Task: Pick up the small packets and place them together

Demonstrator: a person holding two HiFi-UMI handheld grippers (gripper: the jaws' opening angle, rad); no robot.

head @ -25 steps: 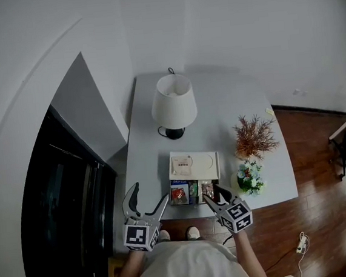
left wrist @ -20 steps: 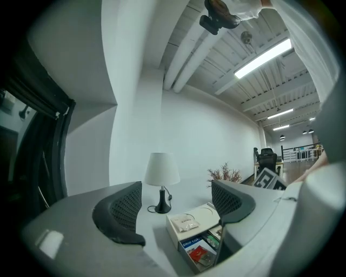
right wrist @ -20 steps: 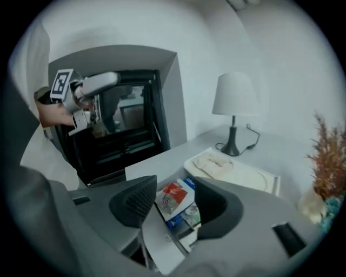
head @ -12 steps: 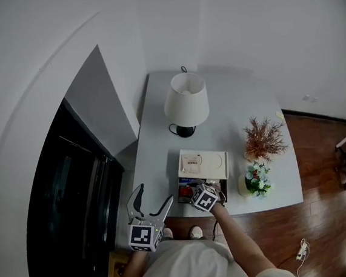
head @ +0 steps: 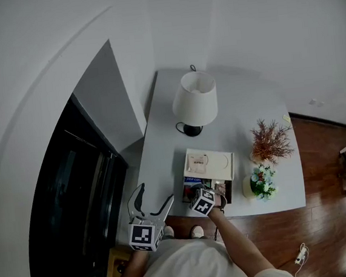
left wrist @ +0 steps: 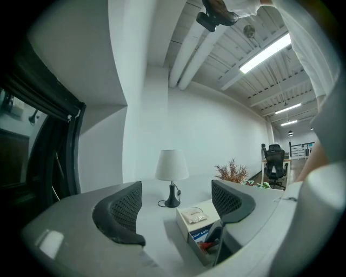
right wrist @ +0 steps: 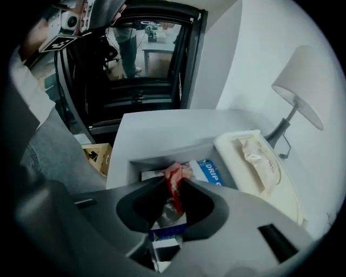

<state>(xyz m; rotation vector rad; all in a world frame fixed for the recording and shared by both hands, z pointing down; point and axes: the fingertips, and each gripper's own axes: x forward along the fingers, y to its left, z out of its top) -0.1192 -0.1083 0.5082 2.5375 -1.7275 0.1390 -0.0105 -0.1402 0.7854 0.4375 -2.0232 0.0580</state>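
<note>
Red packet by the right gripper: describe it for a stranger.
On the table, an open box sits nearest the person. The red packet stands in it, pinched by the right gripper, whose jaws have just been closing. The packet alongside is blue.

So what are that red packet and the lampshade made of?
The red packet looks like thin plastic or foil film: it is crinkled and has a slight sheen. The lampshade is probably fabric or paper, matte white with no shine, but its texture is too small to confirm.
</note>
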